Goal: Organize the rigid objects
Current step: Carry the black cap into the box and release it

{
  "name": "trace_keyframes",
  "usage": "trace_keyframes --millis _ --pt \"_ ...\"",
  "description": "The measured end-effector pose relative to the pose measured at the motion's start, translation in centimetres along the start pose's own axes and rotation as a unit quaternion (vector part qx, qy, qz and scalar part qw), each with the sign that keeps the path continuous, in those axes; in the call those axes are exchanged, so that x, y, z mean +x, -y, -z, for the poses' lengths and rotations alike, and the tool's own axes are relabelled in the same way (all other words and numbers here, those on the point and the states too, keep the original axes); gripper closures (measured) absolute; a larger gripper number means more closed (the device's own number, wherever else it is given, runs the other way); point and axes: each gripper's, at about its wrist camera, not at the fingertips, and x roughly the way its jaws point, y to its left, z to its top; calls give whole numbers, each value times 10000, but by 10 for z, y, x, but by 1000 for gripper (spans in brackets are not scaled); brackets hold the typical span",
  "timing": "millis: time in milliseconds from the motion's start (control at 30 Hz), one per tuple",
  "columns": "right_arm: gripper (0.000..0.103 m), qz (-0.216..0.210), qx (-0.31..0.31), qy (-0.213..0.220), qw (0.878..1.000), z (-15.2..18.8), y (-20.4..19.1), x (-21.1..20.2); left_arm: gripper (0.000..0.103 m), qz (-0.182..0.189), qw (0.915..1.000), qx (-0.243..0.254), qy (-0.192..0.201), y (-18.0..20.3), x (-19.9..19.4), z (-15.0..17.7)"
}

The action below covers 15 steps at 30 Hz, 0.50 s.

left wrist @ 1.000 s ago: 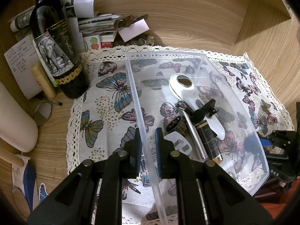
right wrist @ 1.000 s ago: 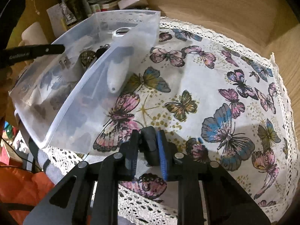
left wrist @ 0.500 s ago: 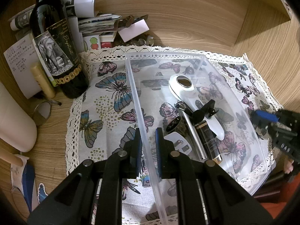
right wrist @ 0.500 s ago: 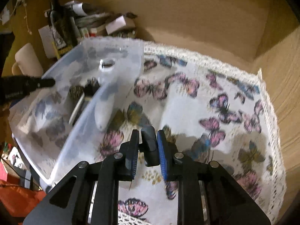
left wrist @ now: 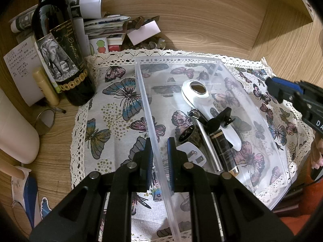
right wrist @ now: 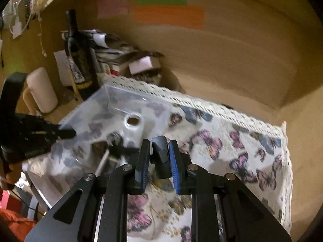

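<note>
Left tool (left wrist: 158, 157) clamped on near-left wall of clear bin (left wrist: 260, 109), at 6 o'clock. Right tool (right wrist: 159, 157) raised above butterfly cloth (right wrist: 232, 147), gripping small black block (right wrist: 161, 155), bin at 10 o'clock.

Far ahead-left of the left tongs, a dark glass wine bottle with an elephant label (left wrist: 60, 60) stands beside the white lace-edged butterfly-print cloth (left wrist: 113, 109). Behind it lies a pile of folded papers and booklets (left wrist: 105, 28). Orange paper notes (right wrist: 169, 17) hang on the wooden back wall (left wrist: 201, 20).
</note>
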Motion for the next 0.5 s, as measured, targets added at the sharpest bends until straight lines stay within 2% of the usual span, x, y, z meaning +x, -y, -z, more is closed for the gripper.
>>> trace_keyframes --millis 267,500 --pt "85 -354 -265 -24 9990 -17 -26 21 91 24 10000 -14 -1 1 -1 0" --pt "85 -401 -424 -365 9976 -20 -39 49 91 75 10000 -36 1 -2 -1 0"
